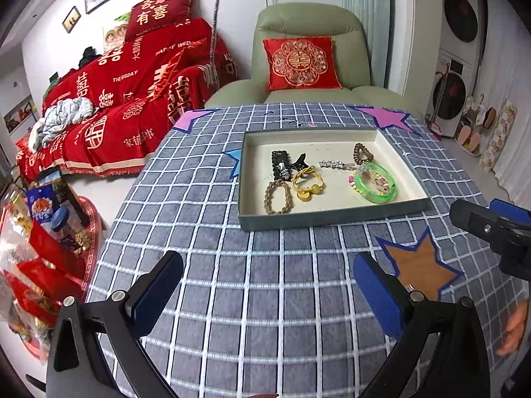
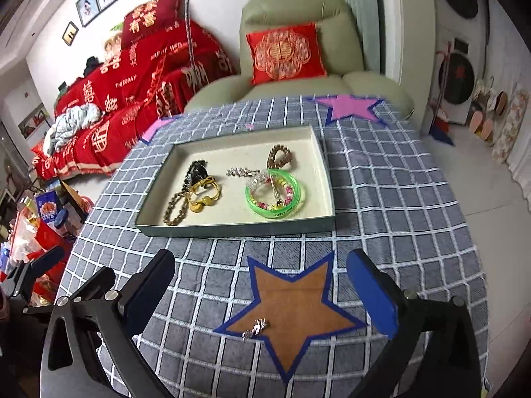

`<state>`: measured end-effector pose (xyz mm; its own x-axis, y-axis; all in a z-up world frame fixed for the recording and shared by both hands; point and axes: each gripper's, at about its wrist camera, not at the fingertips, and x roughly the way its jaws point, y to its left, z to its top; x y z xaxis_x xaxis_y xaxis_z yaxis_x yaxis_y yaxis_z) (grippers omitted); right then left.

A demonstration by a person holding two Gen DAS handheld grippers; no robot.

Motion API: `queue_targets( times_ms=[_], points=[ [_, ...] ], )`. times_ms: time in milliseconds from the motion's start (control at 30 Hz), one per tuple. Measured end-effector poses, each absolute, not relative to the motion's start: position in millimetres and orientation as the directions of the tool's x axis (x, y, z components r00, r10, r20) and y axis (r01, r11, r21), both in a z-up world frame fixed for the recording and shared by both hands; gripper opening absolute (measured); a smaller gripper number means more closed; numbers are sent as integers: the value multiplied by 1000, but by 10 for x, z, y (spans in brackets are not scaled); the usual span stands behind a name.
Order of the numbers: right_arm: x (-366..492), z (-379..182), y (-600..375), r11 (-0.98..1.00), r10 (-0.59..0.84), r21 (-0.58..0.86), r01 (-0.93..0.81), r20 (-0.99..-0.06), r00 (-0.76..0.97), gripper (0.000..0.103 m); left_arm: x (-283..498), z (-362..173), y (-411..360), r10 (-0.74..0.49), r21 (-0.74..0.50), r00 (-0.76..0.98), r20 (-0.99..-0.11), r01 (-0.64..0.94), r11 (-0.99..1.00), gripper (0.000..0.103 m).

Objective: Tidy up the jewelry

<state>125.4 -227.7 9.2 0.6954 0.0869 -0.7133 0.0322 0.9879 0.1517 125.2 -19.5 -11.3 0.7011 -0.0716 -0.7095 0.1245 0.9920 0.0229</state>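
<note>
Blue-padded right gripper hangs wide open over the brown star, holding nothing; a small silver clip lies on that star between its fingers. Left gripper is just as wide and empty above the checked tablecloth. Farther off, the shallow tray holds the green bangle, yellow tie and beaded bracelets.
</note>
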Motion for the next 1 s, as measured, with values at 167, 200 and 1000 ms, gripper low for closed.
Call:
queue_targets(
  times_ms=[167, 200, 1000],
  points=[
    [843, 316, -2185, 992, 46, 116, 47, -685, 727, 103, 975, -18, -136, -70, 25, 722, -688, 121, 992, 103],
    [755, 362, -2165, 993, 35, 108, 53, -681, 732, 103, 918, 7, -129, -70, 28, 729, -681, 122, 992, 103],
    [-14, 412, -1973, 994, -94, -17, 106, -610, 787, 103, 340, 141, -100, -48, 47, 782, -621, 98, 994, 103]
  ],
)
